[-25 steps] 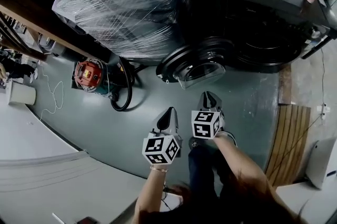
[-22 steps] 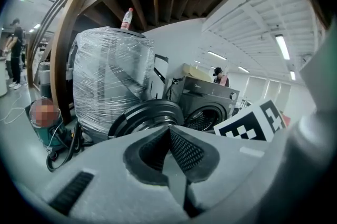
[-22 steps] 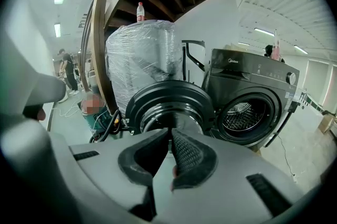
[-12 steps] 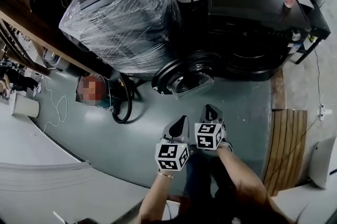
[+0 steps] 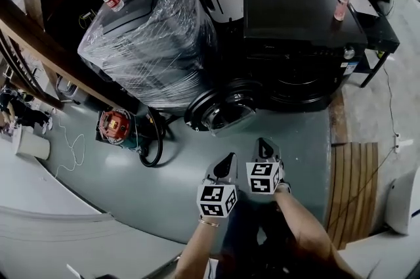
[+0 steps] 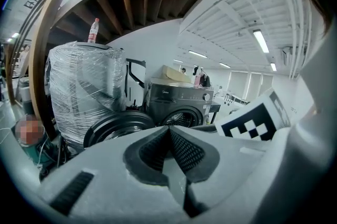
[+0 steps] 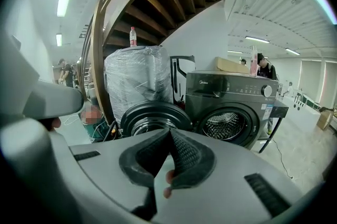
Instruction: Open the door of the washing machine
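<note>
Ahead of right hand-held gripper [image 5: 264, 142], door [image 5: 220, 111]

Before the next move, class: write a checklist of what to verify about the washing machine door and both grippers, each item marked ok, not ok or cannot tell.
1. The washing machine door stands swung open: ok.
2. The drum is exposed to view: ok.
3. The drum is empty: cannot tell.
4. The left gripper is shut, with nothing between its jaws: ok.
5. The right gripper is shut, holding nothing: ok.
6. The door is apart from the wrapped appliance: cannot tell.
</note>
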The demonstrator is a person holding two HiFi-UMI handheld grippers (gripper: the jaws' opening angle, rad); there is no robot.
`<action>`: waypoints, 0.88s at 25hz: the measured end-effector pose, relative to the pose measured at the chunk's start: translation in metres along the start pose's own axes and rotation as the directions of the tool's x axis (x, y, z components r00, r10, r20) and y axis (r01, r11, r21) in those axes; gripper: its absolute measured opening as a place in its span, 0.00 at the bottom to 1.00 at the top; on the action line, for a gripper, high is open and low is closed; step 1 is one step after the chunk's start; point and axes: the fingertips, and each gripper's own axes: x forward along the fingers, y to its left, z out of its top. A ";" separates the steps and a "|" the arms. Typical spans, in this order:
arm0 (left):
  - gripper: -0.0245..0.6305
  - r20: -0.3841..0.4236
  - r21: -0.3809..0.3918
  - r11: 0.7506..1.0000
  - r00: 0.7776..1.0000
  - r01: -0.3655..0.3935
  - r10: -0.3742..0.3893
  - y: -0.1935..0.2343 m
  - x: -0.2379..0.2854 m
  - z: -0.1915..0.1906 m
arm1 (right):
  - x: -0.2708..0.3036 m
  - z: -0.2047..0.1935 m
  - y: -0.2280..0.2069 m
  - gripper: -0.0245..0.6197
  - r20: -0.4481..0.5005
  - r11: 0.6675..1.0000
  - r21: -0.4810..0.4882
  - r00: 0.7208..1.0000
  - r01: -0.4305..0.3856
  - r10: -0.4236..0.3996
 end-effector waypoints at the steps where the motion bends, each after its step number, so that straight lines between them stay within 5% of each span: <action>1: 0.06 0.001 0.005 1.000 1.000 0.001 -0.001 -0.004 0.000 0.002 | -0.005 0.004 -0.003 0.04 0.015 1.000 -0.003 1.000 -0.004 0.004; 22: 0.06 0.097 0.085 0.996 0.995 -0.001 -0.008 -0.097 0.002 0.069 | -0.110 0.051 -0.089 0.04 0.157 1.000 -0.015 0.988 -0.011 0.013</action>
